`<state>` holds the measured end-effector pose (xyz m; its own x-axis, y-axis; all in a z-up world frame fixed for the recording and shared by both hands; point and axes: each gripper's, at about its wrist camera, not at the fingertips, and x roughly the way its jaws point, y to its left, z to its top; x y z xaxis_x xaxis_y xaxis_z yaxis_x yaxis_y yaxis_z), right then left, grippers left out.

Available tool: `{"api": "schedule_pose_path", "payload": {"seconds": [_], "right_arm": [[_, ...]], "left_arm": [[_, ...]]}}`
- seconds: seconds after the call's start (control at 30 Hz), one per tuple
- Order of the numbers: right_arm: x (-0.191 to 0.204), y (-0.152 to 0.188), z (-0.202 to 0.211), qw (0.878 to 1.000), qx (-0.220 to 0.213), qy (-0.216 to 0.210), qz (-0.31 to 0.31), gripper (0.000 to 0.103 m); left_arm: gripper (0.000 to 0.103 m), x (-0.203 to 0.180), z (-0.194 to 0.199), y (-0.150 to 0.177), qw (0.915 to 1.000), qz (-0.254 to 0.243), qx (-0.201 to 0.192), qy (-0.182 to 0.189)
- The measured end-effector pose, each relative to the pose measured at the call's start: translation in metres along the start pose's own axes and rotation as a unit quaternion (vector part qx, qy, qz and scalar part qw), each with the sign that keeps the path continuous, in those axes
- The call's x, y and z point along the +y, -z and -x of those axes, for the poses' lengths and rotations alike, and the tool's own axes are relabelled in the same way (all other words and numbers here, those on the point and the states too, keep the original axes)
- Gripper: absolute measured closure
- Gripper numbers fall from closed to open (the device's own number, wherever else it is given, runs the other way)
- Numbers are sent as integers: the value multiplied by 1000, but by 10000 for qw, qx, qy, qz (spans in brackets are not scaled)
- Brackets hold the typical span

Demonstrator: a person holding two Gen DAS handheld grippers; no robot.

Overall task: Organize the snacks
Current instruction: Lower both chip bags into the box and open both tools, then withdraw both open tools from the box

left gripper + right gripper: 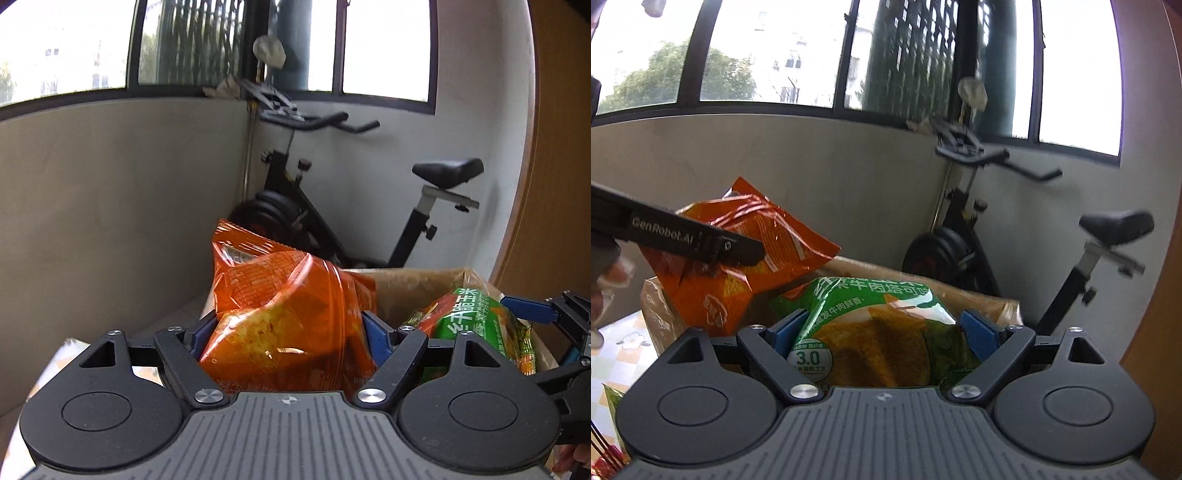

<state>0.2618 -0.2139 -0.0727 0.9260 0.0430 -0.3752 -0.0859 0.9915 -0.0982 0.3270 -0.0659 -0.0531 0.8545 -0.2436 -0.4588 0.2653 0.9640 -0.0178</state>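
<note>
An orange snack bag (280,317) bulges between the blue pads of my left gripper (288,325), which is shut on it. It hangs by the left rim of an open cardboard box (406,277). In the right wrist view, my right gripper (884,325) is shut on a green snack bag (871,332) with a "3.0" badge, held over the same box (990,299). The green bag (476,321) also shows at the right of the left wrist view, with a blue pad of the right gripper beside it. The orange bag (738,280) and a black left finger (701,240) appear at the left.
A black exercise bike (332,206) stands in the corner behind the box, below the windows. A grey wall runs along the left and a wooden panel (554,184) along the right. A flower-patterned tablecloth (620,350) lies left of the box. A person's fingers (602,280) show at the left edge.
</note>
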Motion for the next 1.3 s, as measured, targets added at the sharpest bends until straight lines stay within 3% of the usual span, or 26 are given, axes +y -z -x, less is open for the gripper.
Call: {"api": "schedule_pose_path", "payload": {"seconds": [0.1, 0.3, 0.8, 1.03, 1.3], "right_arm": [[-4, 0, -4, 9998, 124, -83, -132, 11], [-3, -3, 10, 9994, 136, -42, -302, 9], [2, 1, 91, 9950, -249, 68, -969, 9], [13, 25, 112, 9933, -267, 60, -1125, 9], [31, 65, 111, 9952, 101, 90, -973, 9]], "left_arm": [[17, 5, -5, 1, 9999, 31, 128, -54], [17, 16, 8, 4, 9997, 213, 116, -71], [17, 50, 93, 1, 9986, 487, -222, -52], [16, 71, 121, 33, 9979, 606, -153, -172], [16, 78, 123, 80, 9957, 860, 228, -272]]}}
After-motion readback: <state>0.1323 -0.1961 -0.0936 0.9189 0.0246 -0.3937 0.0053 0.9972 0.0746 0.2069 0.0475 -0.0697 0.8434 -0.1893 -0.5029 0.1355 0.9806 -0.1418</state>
